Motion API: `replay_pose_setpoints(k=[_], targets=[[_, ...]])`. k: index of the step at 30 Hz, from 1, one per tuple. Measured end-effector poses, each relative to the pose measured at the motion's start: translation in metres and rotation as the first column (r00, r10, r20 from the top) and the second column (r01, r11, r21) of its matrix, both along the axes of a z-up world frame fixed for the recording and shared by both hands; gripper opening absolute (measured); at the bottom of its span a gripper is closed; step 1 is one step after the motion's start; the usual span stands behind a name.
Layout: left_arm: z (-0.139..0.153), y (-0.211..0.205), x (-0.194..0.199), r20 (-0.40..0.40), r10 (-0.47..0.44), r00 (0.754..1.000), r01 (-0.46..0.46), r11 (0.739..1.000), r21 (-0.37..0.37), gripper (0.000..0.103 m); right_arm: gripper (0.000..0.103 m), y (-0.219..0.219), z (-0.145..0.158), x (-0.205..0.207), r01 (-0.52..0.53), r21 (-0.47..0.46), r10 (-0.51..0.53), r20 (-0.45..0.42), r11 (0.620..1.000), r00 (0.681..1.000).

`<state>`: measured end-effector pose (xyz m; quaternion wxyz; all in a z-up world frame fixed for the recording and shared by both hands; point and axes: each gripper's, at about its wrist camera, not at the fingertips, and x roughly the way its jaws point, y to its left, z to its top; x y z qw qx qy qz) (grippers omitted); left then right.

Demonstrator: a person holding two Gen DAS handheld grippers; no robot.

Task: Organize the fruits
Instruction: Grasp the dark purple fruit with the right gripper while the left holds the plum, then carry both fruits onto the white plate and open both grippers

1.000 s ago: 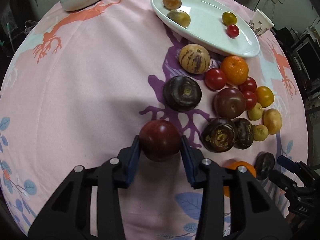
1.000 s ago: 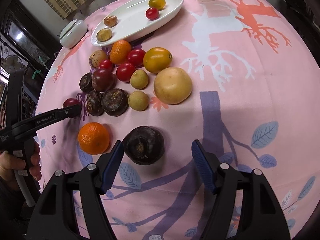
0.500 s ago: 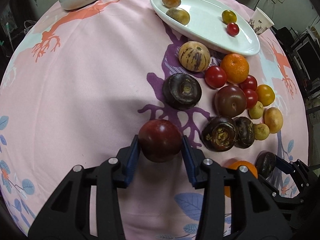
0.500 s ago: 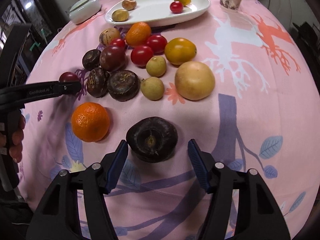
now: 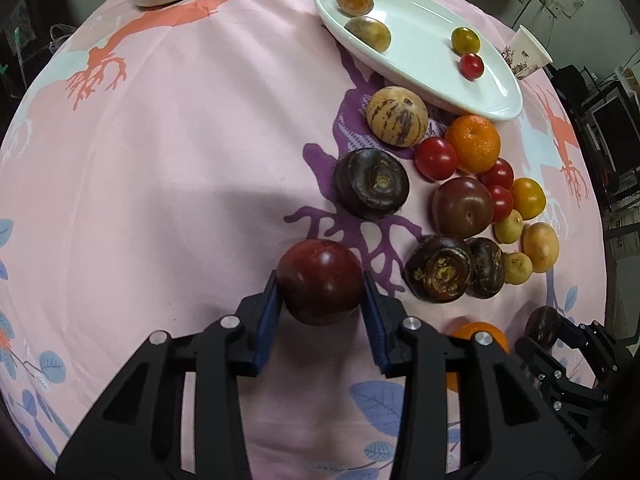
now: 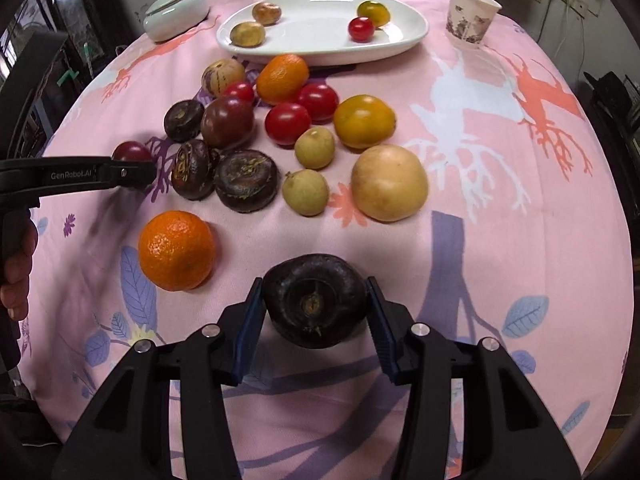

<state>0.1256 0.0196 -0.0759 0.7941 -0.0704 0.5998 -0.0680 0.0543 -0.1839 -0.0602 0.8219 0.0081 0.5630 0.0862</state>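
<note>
Left gripper [image 5: 320, 294] clamped on a dark red plum [image 5: 320, 282], jaws closing, blue pads snug against both sides. Right gripper [image 6: 316, 306] closing around a dark water chestnut [image 6: 315, 299], pads touching its flanks. Just left of the right fingers, a mandarin [image 6: 176, 250] on the pink tablecloth [image 6: 500, 200]. Ahead of both sets of fingers, a loose pile of tomatoes, chestnuts and longans. Farther beyond, a white oval plate [image 6: 320, 46] carrying four small fruits.
</note>
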Motion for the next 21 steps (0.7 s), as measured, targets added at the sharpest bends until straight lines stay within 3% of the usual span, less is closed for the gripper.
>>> replay_pose_setpoints(k=[12, 21], targets=[[0.059, 0.005, -0.002, 0.14, -0.032, 0.99, 0.036, 0.999, -0.024, 0.039, 0.05, -0.033, 0.047, 0.011, 0.101, 0.139, -0.111, 0.069, 0.985, 0.991], [0.096, -0.012, 0.046, 0.228, -0.058, 0.972, 0.069, 0.997, -0.041, 0.039, 0.05, -0.046, 0.089, 0.064, 0.094, 0.217, -0.134, 0.174, 0.972, 0.976]])
